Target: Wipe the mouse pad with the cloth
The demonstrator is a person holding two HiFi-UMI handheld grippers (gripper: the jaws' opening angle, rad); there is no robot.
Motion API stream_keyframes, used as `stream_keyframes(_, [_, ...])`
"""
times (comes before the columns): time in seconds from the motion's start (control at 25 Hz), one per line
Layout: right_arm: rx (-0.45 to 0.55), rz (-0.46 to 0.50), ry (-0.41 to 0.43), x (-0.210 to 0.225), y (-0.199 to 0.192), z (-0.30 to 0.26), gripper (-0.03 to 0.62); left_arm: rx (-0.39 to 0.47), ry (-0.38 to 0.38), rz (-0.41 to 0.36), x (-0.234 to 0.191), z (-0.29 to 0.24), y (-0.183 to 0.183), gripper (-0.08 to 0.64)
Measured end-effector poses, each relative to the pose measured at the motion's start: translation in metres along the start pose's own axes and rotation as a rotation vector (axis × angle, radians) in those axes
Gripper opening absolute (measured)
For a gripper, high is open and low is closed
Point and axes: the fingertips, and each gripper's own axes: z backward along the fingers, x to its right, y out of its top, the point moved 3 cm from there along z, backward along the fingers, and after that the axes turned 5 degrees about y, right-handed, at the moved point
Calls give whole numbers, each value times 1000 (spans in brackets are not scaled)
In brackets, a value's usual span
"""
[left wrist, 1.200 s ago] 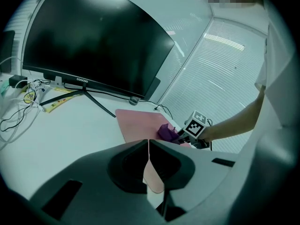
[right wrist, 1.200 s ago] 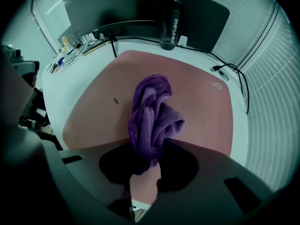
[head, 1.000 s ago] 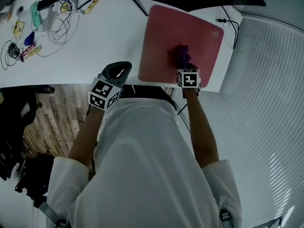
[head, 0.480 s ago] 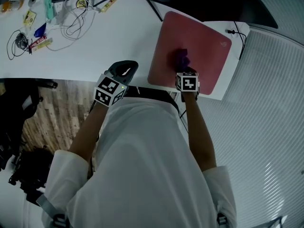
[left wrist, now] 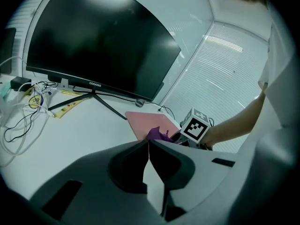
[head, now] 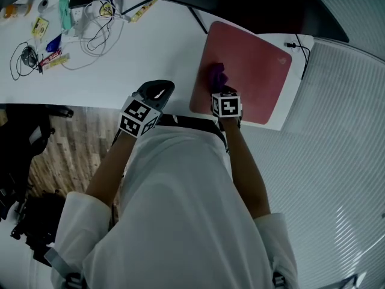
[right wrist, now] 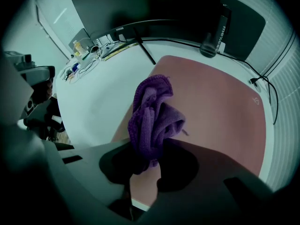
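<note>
**Wipe under way at the pad's near left side**

The right gripper (right wrist: 149,159) is clamped on the bunched purple cloth (right wrist: 152,118), which presses on the pink mouse pad (head: 252,71) close to its left edge. The wiping looks partway through, and the far right part probably remains. The left gripper (left wrist: 148,142), jaws closed on nothing, hovers at the desk's (head: 150,47) near edge. A dark bottle (right wrist: 209,41) stands behind the pad, and its contents cannot be seen.

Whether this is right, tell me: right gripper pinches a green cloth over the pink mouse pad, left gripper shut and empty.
The cloth is purple, not green; the right gripper view shows it. Otherwise right: the right gripper pinches it over the pink mouse pad, left gripper shut and empty.
</note>
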Motion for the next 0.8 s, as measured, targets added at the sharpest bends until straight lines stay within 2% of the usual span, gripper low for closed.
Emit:
stream_keyframes(0.28, [-9, 22, 46, -25, 12, -12, 109, 8, 6, -2, -13, 8, 3, 23])
stream_keyframes(0.48, [22, -77, 171, -43, 25, -10, 109, 9, 11, 3, -22, 14, 2, 23])
stream_keyframes(0.6, [44, -86, 169, -45, 34, -2, 109, 18, 6, -6, -22, 15, 6, 23])
stream_keyframes(0.8, [86, -46, 166, -44, 54, 9, 109, 35, 2, -25, -20, 16, 17, 23])
